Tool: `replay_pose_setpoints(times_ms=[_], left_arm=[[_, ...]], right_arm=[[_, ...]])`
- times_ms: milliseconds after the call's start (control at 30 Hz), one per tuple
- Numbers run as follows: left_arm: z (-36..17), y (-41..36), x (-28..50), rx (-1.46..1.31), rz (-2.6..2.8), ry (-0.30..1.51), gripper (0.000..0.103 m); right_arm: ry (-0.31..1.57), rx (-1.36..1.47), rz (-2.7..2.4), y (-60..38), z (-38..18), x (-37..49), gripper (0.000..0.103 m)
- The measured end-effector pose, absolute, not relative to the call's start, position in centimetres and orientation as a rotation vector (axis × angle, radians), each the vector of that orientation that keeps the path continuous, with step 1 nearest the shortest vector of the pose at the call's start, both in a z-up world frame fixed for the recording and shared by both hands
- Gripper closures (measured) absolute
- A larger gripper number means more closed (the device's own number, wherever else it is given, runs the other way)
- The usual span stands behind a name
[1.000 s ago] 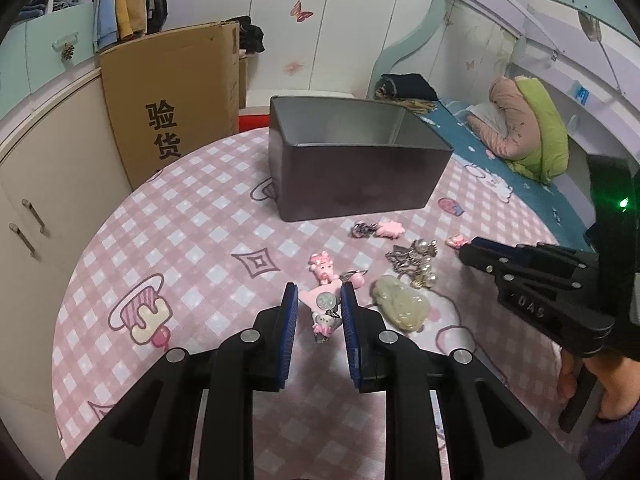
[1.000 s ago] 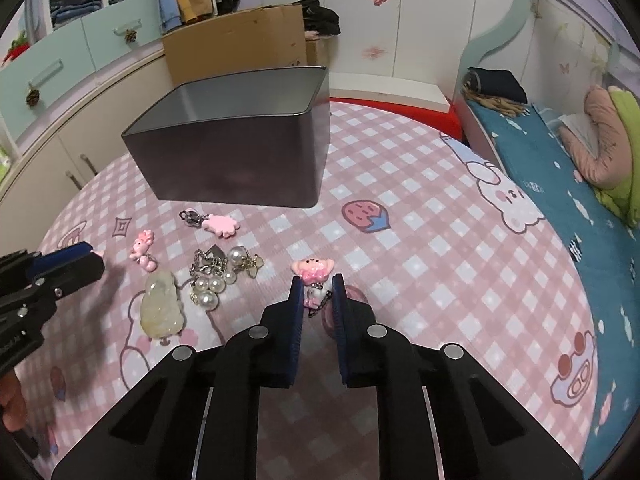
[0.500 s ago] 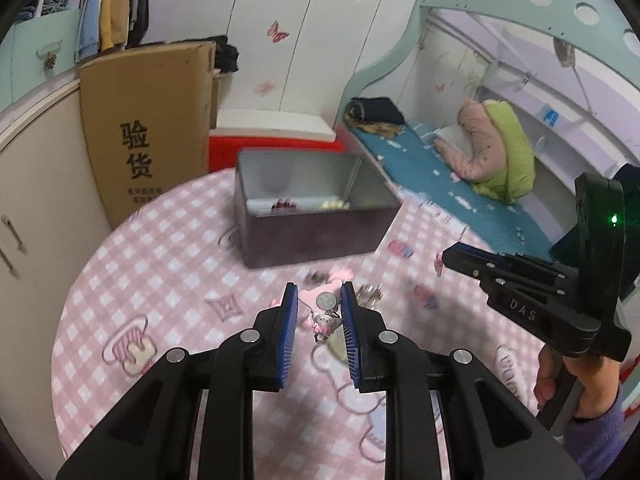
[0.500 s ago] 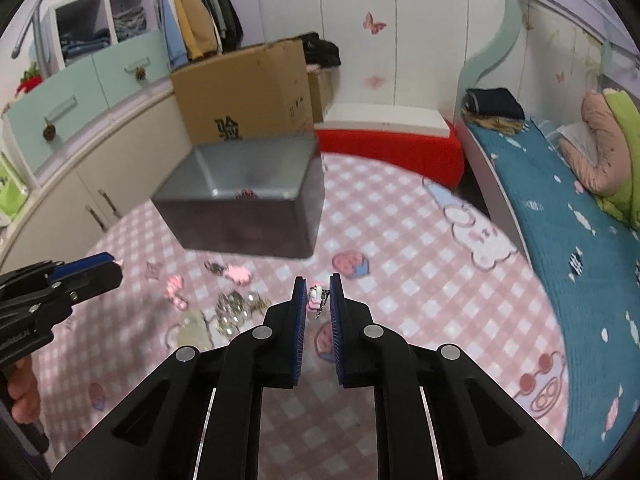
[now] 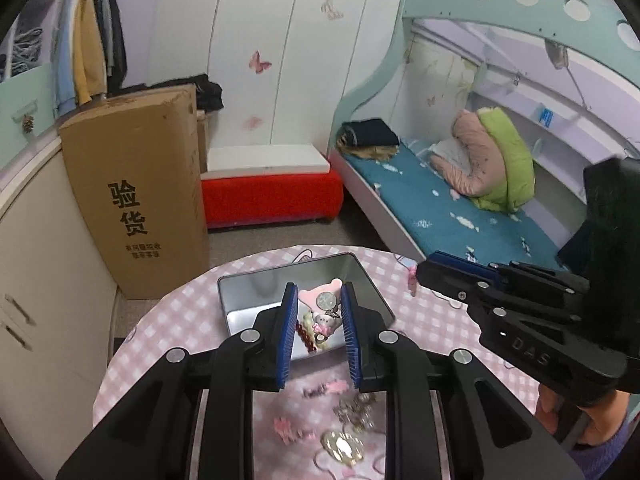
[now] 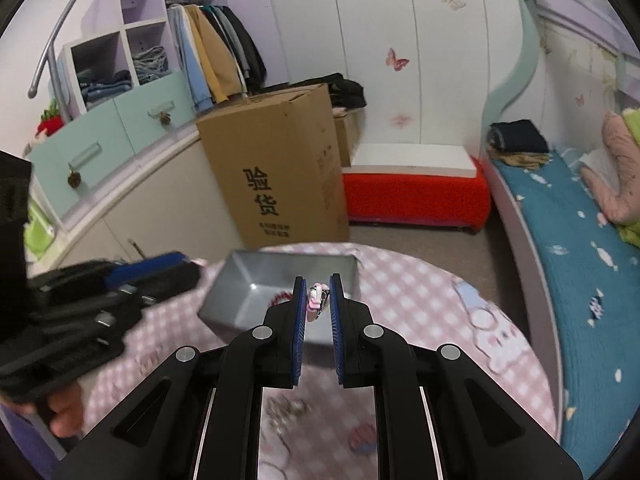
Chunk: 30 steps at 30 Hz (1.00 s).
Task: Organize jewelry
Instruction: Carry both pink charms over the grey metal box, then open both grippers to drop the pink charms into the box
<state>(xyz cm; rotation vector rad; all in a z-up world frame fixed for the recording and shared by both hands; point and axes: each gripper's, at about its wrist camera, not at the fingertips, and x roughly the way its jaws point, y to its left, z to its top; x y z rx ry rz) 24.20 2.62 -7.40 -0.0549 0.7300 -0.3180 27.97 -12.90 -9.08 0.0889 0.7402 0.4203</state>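
Up above the round table (image 5: 168, 320) with its pink checked cloth, both grippers carry a charm apiece. Seen from the left wrist, the left gripper (image 5: 319, 304) pinches a pink keychain charm with a silver coin-like disc (image 5: 322, 312) between its blue pads, the jaws close together on it, and the piece hangs over the open grey tin box (image 5: 248, 284), which sits toward twelve o'clock from the fingers. Red beads (image 5: 306, 334) and a few pale pieces lie on the box floor. At three o'clock in that view the right gripper (image 5: 424, 274) points toward the box, a small pink thing showing at its tip, with a hand (image 5: 576, 420) below it at four o'clock. From the right wrist, the right gripper (image 6: 318, 288) is nearly pressed together on a small pink charm (image 6: 316, 300), held over the near edge of the grey tin box (image 6: 256, 276). The left gripper (image 6: 176, 268) reaches in from nine o'clock, blurred. On the cloth at six o'clock under the left fingers lie a pale green pendant (image 5: 344, 446), a cluster of metal jewelry (image 5: 356, 414) and pink charms (image 5: 288, 430), all blurred.
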Motion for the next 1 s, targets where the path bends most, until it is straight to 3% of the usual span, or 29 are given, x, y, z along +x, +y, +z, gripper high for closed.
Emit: replay_pose_setpoints(times_ms=[300, 767, 1000], left_arm=[[-12.6, 2.8, 28.7, -0.052, -0.286, 0.892, 0.083], [-13.5, 3.4, 29.0, -0.064, -0.259, 0.924, 0.082], [-12.6, 3.9, 28.3, -0.09, -0.237, 0.892, 0.056]], right_arm=[[0.882, 0.123, 0.461, -10.4, -13.2, 32.5, 0.091], [0.966, 0.141, 0.479, -9.7, -16.4, 33.1, 0.091], [0.974, 0.175, 0.477, -10.5, -16.6, 32.5, 0.088]])
